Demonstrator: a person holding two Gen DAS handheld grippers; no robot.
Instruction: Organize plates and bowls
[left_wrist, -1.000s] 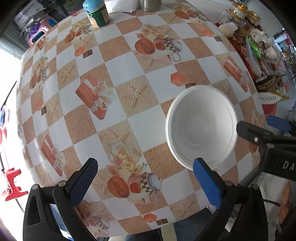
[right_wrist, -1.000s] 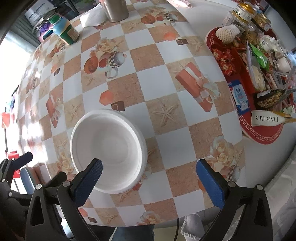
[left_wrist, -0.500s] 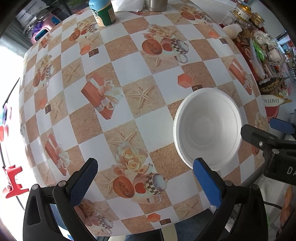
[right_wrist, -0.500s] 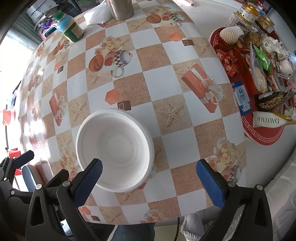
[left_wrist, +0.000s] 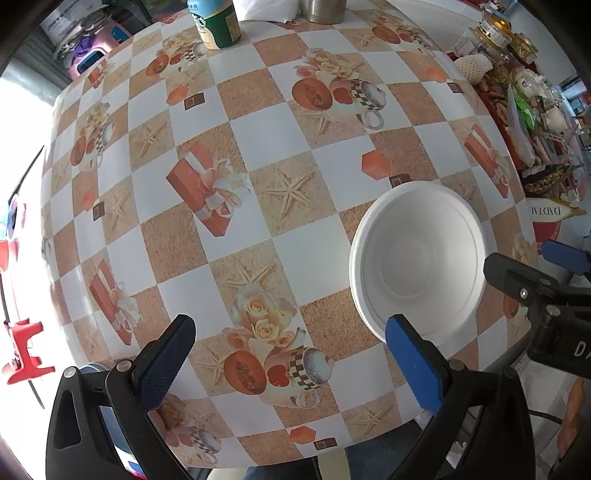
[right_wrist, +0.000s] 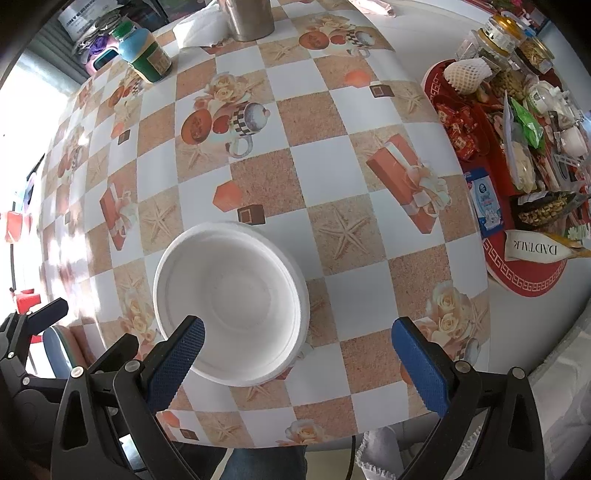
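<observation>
A white foam bowl (left_wrist: 417, 258) stands upright and empty on the checkered tablecloth (left_wrist: 258, 122), near the table's front edge. In the left wrist view it lies ahead and to the right, just beyond the right blue fingertip (left_wrist: 410, 362). My left gripper (left_wrist: 290, 363) is open above the cloth and holds nothing. In the right wrist view the bowl (right_wrist: 231, 302) sits at lower left, with the left fingertip (right_wrist: 179, 360) over its near rim. My right gripper (right_wrist: 299, 365) is open and holds nothing. Each gripper shows at the edge of the other's view.
A green-labelled jar (right_wrist: 147, 55), a steel cup (right_wrist: 251, 18) and a white tissue (right_wrist: 201, 27) stand at the far side. A red tray (right_wrist: 524, 284) crowded with snacks and jars fills the right edge. The table's front edge (right_wrist: 295, 443) runs just below the grippers.
Both views have drifted slightly, so the bowl and cloth pattern sit a little lower and further right in frame. The bowl has stayed on the table. Both grippers have stayed open.
</observation>
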